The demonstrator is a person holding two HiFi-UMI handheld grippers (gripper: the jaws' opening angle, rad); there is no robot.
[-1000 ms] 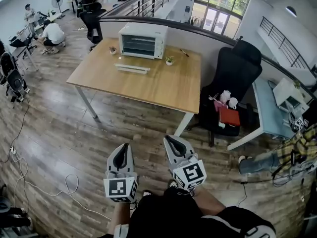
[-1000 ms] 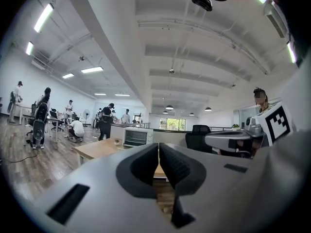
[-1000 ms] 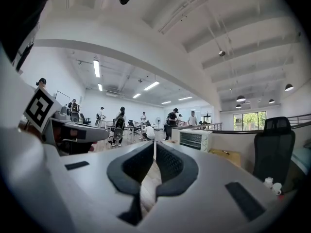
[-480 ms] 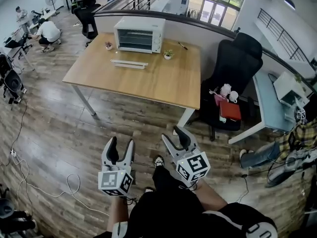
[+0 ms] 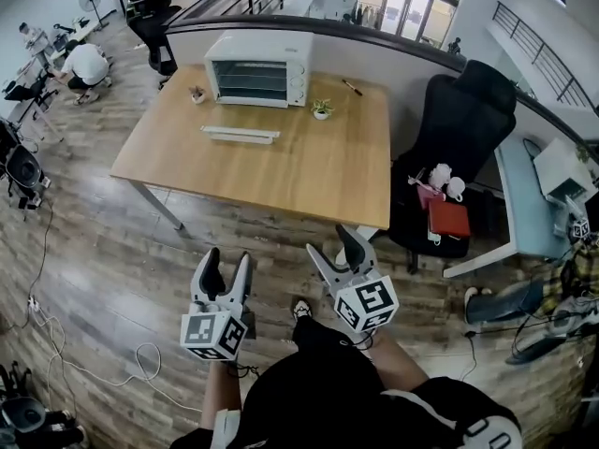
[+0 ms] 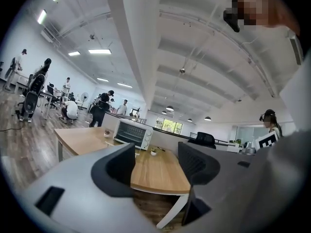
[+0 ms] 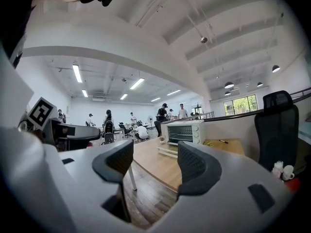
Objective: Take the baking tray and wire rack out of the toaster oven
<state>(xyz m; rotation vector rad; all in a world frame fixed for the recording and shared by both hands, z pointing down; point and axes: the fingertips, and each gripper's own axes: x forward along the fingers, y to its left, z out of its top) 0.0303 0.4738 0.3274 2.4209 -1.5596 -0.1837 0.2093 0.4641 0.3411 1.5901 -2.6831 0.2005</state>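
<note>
Your left tongs (image 5: pixel 229 256) and right tongs (image 5: pixel 331 241) have just been opening, wide and empty, well apart from the counter (image 5: pixel 281 157).

Open floor (image 5: pixel 140 251) to the table (image 5: pixel 281 171); flat white piece (image 5: pixel 241 134) fronts toaster oven (image 5: pixel 259 56)

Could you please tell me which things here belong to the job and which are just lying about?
Job: toaster oven, on the wooden table; left gripper and right gripper, jaws just opening, nothing between them.
Lying about: two potted plants, pen, black office chair.
</note>
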